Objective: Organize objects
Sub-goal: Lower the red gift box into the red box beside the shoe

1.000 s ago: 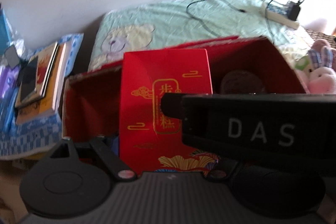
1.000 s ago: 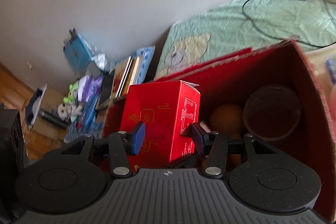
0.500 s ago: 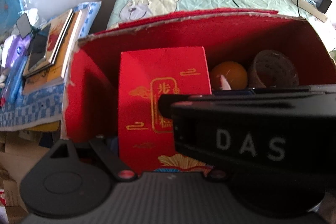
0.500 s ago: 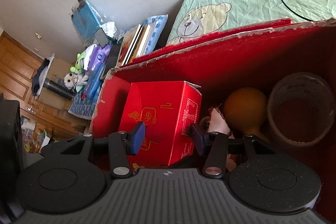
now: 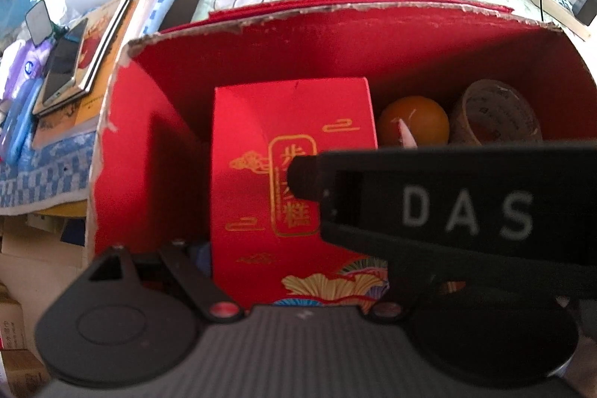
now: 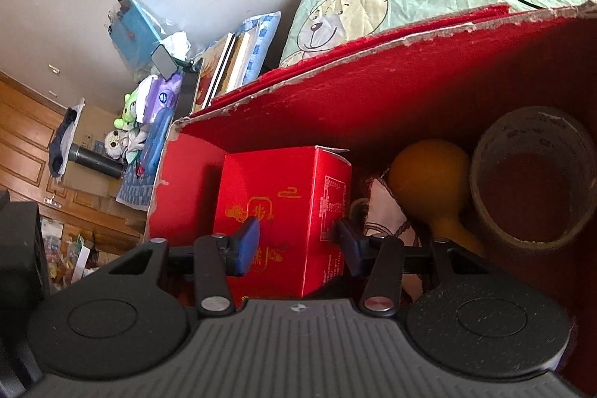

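The red pastry carton [image 6: 283, 207] is standing upright inside the red cardboard box [image 6: 373, 92], left of the orange gourd [image 6: 429, 174] and tape roll [image 6: 533, 174]. The right tongs [image 6: 296, 241] are gripping its sides. The left tongs' [image 5: 298, 286] state is obscured. The carton is sitting deeper than before, with open room leftward.

Both wrist views close above red bin [image 5: 335, 36], looking down inside

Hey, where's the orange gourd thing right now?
In the right wrist view the orange gourd lies inside the big red box, between the small red carton on its left and the tape roll on its right.
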A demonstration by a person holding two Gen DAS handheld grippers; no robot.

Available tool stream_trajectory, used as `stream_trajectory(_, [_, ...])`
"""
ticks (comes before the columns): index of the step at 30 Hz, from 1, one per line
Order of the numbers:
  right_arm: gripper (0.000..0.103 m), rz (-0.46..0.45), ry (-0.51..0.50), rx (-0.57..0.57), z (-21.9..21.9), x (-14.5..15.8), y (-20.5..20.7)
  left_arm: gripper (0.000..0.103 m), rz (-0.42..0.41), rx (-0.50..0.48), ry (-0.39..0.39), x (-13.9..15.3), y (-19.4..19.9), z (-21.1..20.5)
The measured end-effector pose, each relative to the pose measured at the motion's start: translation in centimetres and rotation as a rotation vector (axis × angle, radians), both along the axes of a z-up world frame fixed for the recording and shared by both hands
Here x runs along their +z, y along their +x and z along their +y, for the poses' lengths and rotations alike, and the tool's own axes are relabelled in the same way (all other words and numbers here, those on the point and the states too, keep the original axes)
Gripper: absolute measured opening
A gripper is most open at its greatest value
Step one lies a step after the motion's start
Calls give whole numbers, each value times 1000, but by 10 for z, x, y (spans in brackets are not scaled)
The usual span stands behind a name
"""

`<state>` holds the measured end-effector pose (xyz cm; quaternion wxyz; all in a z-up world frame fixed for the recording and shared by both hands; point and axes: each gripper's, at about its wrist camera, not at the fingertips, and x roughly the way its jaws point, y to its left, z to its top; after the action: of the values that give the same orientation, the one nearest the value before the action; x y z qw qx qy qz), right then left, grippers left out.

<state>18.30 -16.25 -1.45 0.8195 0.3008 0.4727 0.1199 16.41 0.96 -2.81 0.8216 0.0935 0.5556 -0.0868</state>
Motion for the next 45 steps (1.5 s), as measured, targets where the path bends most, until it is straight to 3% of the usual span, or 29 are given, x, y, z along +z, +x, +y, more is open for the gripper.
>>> stream_trajectory(24, [45,-9,2,-71,-6,-2,-2,91,35,-9,4,-4,4,-5])
stream_trajectory(45, [39,-35,33,-81,-9,-1,-5,87,50,1,-28,10,6,-5])
